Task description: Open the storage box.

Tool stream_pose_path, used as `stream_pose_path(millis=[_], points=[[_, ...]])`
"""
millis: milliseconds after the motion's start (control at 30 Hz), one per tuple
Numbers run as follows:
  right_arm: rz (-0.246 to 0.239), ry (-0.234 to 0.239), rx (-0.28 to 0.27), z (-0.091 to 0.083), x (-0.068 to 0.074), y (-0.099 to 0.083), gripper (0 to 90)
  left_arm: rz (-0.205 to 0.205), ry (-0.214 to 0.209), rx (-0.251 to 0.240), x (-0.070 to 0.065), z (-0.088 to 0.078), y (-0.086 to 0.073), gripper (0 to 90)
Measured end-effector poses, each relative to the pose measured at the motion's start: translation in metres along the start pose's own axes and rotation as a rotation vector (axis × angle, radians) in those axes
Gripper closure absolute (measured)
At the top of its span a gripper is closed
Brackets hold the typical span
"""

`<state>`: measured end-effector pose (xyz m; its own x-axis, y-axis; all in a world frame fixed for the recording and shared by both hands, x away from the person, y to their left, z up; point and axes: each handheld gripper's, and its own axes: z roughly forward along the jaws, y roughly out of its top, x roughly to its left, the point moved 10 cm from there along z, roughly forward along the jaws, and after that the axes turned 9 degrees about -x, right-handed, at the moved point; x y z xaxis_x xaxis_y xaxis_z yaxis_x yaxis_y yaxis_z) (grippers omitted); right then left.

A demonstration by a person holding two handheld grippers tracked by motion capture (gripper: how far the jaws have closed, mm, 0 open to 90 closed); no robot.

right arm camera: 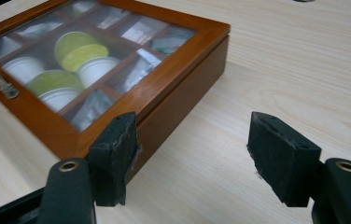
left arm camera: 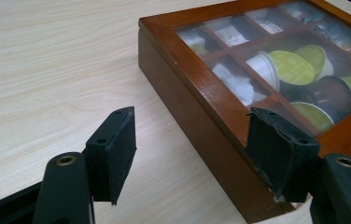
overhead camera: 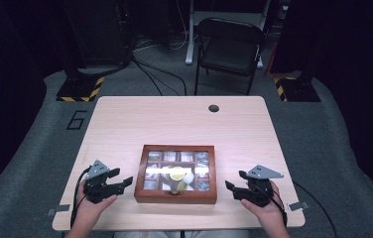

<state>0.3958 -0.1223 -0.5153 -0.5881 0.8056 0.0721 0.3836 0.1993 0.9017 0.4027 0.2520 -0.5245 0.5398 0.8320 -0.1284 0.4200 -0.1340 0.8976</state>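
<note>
A wooden box (overhead camera: 175, 173) with a glazed, closed lid lies flat on the near middle of the desk (overhead camera: 184, 121), its long sides running left to right. Through the glass, a grid of compartments is visible. The middle compartments hold round capsules with green lids (left arm camera: 295, 66), some lying on their sides; the outer compartments hold pale packets (right arm camera: 138, 31), contents too blurred to identify. A small metal clasp (right arm camera: 0, 84) sits at the middle of the near edge of the lid.

The left hand-held gripper (overhead camera: 123, 184) is at the left end of the box, just beside its near left corner, pointing towards it. Its jaws stand apart with nothing between the pads; in the left gripper view the corner of the box lies behind the right-hand jaw, and contact cannot be confirmed.

The right hand-held gripper (overhead camera: 230, 188) is at the right end of the box, near its near right corner, pointing towards it. Its jaws stand apart and nothing is clamped; in the right gripper view the box corner lies behind the left-hand jaw, with bare desk between the pads.

A dark round hole (overhead camera: 214, 108) marks the far side of the desk. Beyond the desk, on the grey floor, stands a black folding chair (overhead camera: 230, 47).
</note>
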Motion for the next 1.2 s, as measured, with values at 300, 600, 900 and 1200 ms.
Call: stream_pose_path(millis=[300, 600, 900, 1200], points=[[-0.083, 0.06, -0.003, -0.007, 0.029, -0.003, 32.6, 0.019, -0.017, -0.015, -0.016, -0.009, -0.002, 32.0], [-0.118, 0.09, 0.013, -0.002, 0.045, -0.004, 30.7, 0.054, -0.054, 0.003, -0.035, -0.009, -0.008, 31.5], [-0.061, 0.08, 0.011, -0.005, 0.05, -0.004, 30.0, 0.034, -0.065, 0.001, -0.043, -0.013, -0.01, 29.6], [-0.101, 0.112, 0.001, -0.004, 0.06, -0.007, 29.7, 0.064, -0.067, 0.013, -0.046, -0.014, -0.013, 27.9]])
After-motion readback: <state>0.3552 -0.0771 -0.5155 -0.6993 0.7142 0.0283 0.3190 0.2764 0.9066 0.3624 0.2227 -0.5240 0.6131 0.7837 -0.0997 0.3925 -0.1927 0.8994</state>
